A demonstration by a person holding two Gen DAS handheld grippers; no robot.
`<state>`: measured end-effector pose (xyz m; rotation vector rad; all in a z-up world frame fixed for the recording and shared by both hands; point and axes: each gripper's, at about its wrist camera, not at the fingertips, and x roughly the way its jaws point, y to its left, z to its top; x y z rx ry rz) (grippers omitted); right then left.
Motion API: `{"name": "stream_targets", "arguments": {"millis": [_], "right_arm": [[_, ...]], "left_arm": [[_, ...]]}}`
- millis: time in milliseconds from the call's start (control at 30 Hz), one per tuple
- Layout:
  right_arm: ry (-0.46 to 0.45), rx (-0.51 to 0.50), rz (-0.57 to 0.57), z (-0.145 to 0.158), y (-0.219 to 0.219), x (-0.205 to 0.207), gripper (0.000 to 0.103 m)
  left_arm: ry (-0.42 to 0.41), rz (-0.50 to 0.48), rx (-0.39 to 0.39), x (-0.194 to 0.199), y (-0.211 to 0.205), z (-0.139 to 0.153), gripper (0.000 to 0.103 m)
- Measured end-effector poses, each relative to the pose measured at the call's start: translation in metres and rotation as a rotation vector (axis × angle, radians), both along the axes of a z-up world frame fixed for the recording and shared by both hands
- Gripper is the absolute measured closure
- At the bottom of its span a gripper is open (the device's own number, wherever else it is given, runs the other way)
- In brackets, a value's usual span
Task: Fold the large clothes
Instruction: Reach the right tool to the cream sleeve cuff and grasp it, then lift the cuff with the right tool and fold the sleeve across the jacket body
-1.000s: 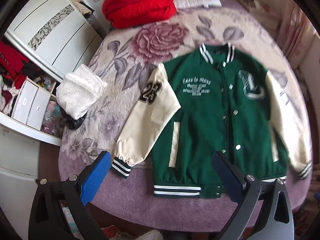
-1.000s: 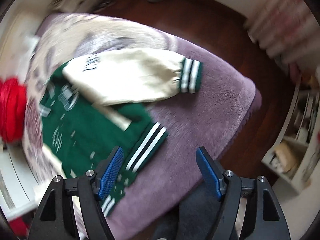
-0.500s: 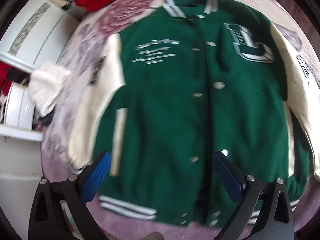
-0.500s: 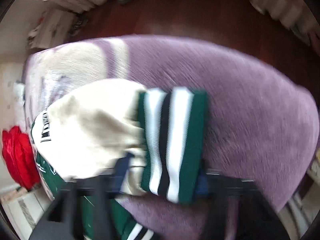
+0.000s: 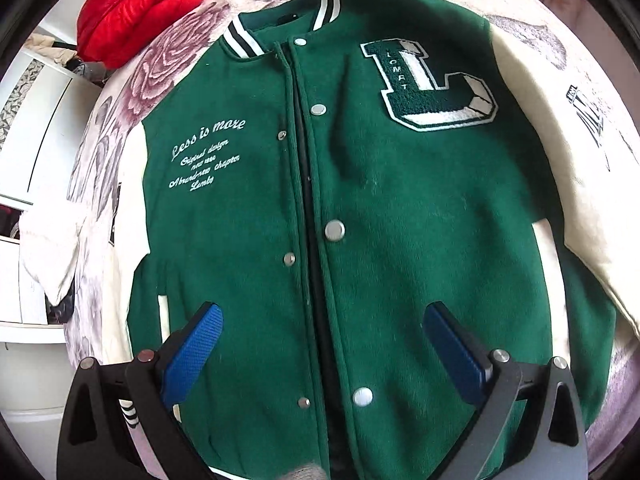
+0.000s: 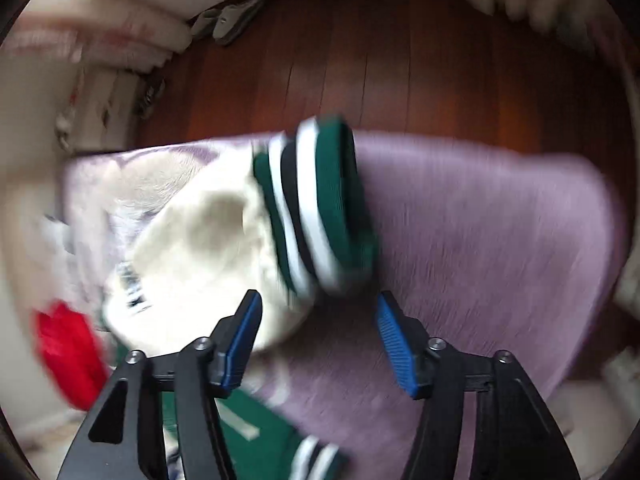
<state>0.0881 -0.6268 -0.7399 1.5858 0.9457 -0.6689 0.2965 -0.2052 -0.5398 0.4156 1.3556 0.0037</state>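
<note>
The green varsity jacket lies face up on the purple bed cover, front unsnapped, collar at the far end, its two cream sleeves spread left and right. My left gripper hangs just above the jacket's lower front with its blue pads wide apart and nothing between them. My right gripper is opening just near of the striped cuff, gripping nothing; one red bundle lies far left.
</note>
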Motion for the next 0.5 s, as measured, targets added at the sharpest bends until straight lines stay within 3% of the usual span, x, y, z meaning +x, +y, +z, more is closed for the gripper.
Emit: {"name": "stream_targets", "arguments": {"millis": [100, 200, 233, 300, 500], "right_arm": [[-0.094, 0.051, -0.046, -0.043, 0.013, 0.011, 0.038], [-0.158, -0.021, -0.144, -0.057, 0.014, 0.036, 0.035], [-0.172, -0.043, -0.159, -0.057, 0.012, 0.045, 0.049], [-0.185, -0.085, -0.165, -0.049, 0.007, 0.065, 0.090], [-0.220, -0.254, -0.227, 0.000, -0.061, 0.107, 0.091]], "left_arm": [[0.013, 0.009, -0.003, 0.012, -0.001, -0.004, 0.000], [0.016, -0.001, -0.008, 0.026, -0.006, -0.002, 0.000], [0.015, -0.008, -0.014, 0.030, -0.009, 0.000, 0.000], [0.013, -0.024, -0.022, 0.040, -0.020, 0.005, 0.000], [0.040, -0.085, -0.141, 0.084, -0.084, 0.007, 0.000]]}}
